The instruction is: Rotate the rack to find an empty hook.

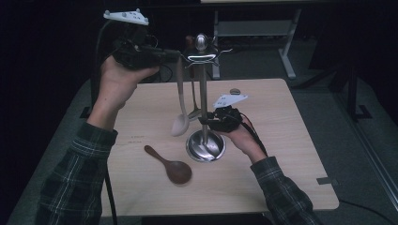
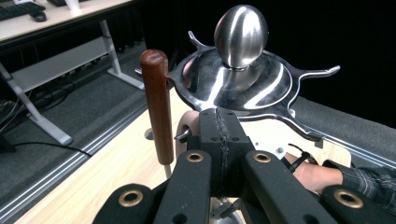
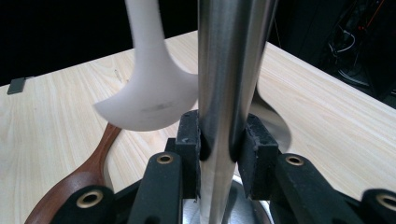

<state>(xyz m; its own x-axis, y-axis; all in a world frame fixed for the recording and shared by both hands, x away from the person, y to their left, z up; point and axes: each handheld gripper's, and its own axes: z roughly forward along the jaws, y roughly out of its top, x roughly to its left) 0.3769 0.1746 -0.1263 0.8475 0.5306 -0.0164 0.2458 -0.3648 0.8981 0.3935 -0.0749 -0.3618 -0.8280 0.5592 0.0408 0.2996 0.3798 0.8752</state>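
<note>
The left gripper [image 1: 162,55], raised level with the hook ring of the steel utensil stand [image 1: 204,93], has its jaws pressed together on the top of the white spoon's handle; the white spoon [image 1: 180,123] hangs straight down from them, its bowl just above the bench [image 1: 281,140]. In the left gripper view the closed jaws sit just short of the ring's hooks [image 2: 308,74] and the egg-shaped knob [image 2: 240,35], with a brown wooden handle [image 2: 158,107] hanging from a hook to one side of them. On the bench below lies a dark wooden spoon [image 1: 171,166], well apart from either pair of jaws. The right gripper [image 1: 217,119] has its jaws partly closed around the stand's pole [image 3: 229,93], pads pressing both sides, just above the round base [image 1: 205,147]. As I judge it, one utensil is hung, the white spoon is close to being hooked, and the wooden spoon is left to hang.
</note>
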